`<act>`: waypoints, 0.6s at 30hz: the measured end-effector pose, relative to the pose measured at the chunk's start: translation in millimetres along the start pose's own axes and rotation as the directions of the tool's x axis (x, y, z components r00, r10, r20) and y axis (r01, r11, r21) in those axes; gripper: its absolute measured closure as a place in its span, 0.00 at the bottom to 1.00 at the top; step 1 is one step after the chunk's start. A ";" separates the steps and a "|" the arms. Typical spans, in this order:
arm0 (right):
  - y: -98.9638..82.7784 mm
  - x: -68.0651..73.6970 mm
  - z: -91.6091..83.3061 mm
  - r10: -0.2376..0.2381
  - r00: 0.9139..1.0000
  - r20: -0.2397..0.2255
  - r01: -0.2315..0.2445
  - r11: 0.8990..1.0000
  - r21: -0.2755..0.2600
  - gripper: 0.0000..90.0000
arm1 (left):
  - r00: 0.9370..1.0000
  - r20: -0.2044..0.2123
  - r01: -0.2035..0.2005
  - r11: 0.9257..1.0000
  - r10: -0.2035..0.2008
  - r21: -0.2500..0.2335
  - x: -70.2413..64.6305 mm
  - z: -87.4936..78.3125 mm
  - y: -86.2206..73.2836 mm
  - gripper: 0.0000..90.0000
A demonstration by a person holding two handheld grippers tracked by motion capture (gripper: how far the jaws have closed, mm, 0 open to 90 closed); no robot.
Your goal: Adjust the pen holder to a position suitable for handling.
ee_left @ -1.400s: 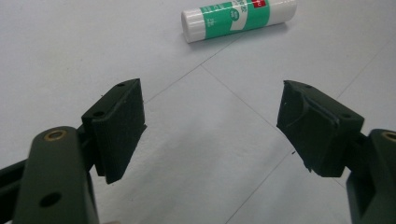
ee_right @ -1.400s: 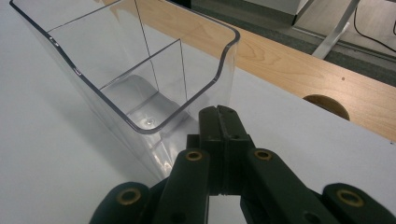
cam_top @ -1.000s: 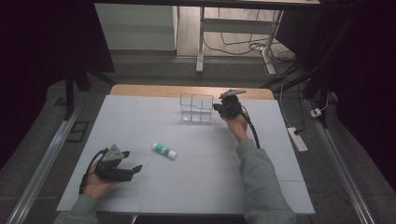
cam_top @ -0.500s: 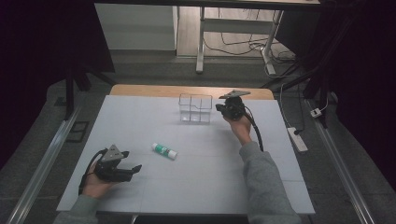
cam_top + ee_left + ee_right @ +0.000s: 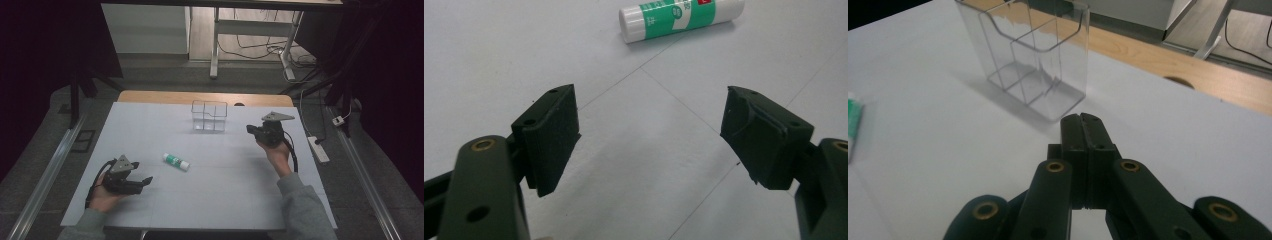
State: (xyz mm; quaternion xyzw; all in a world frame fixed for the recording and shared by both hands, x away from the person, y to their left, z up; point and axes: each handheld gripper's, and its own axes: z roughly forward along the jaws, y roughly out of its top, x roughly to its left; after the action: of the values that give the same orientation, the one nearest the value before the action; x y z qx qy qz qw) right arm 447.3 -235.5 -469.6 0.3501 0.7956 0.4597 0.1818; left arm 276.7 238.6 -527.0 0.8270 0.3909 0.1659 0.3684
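Right gripper has pulled back from the clear organizer, now sitting well to its right; left gripper, glue stick and organizer unchanged. White tabletop is offering wide open room between both hands; wooden edge is showing along its far side. Organizer is standing upright near the far edge, its compartments empty. Glue stick is lying flat mid-tabletop, just ahead of the left gripper, apart from it; green-and-white label with a red patch, print too small to read. Left jaws are standing wide, nothing between them, hand resting low on the tabletop. Right jaws are pressed together on nothing, pointing toward the organizer.
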 end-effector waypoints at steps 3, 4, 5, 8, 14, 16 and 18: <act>-7.5 2.8 -9.5 0.000 1.000 -0.004 0.000 1.000 0.001 0.91 | 1.000 0.001 0.005 1.000 -0.005 -0.002 0.7 0.0 -0.2 0.26; -10.9 4.4 -14.0 0.001 1.000 -0.007 -0.001 1.000 0.006 0.86 | 1.000 -0.001 0.005 1.000 -0.005 -0.002 0.9 0.0 -0.2 0.26; -14.8 5.9 -18.5 0.006 1.000 -0.010 -0.006 1.000 0.000 0.83 | 1.000 -0.001 0.007 1.000 -0.007 -0.003 1.0 0.1 -0.3 0.26; -26.7 11.9 -33.4 0.007 1.000 -0.018 -0.006 1.000 0.006 0.73 | 1.000 0.000 0.008 1.000 -0.008 -0.003 1.1 0.3 -0.2 0.26; -41.3 22.0 -49.9 -0.019 1.000 -0.012 0.019 1.000 0.016 0.61 | 1.000 0.000 0.008 1.000 -0.008 -0.010 1.1 -0.7 -0.6 0.26; -44.3 23.1 -52.6 -0.017 1.000 -0.014 0.017 1.000 0.017 0.60 | 1.000 0.000 0.006 1.000 -0.006 -0.013 1.2 -1.0 -0.6 0.26; -51.9 24.5 -59.7 -0.015 1.000 -0.009 0.015 1.000 0.015 0.57 | 1.000 0.002 0.007 1.000 -0.007 -0.015 1.5 -0.9 -0.7 0.26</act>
State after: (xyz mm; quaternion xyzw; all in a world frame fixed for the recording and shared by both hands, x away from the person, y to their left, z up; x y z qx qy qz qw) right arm 373.7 -271.1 -482.9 0.3435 0.8026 0.4537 0.1791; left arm 276.8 240.5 -527.0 0.8229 0.3923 0.1667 0.3757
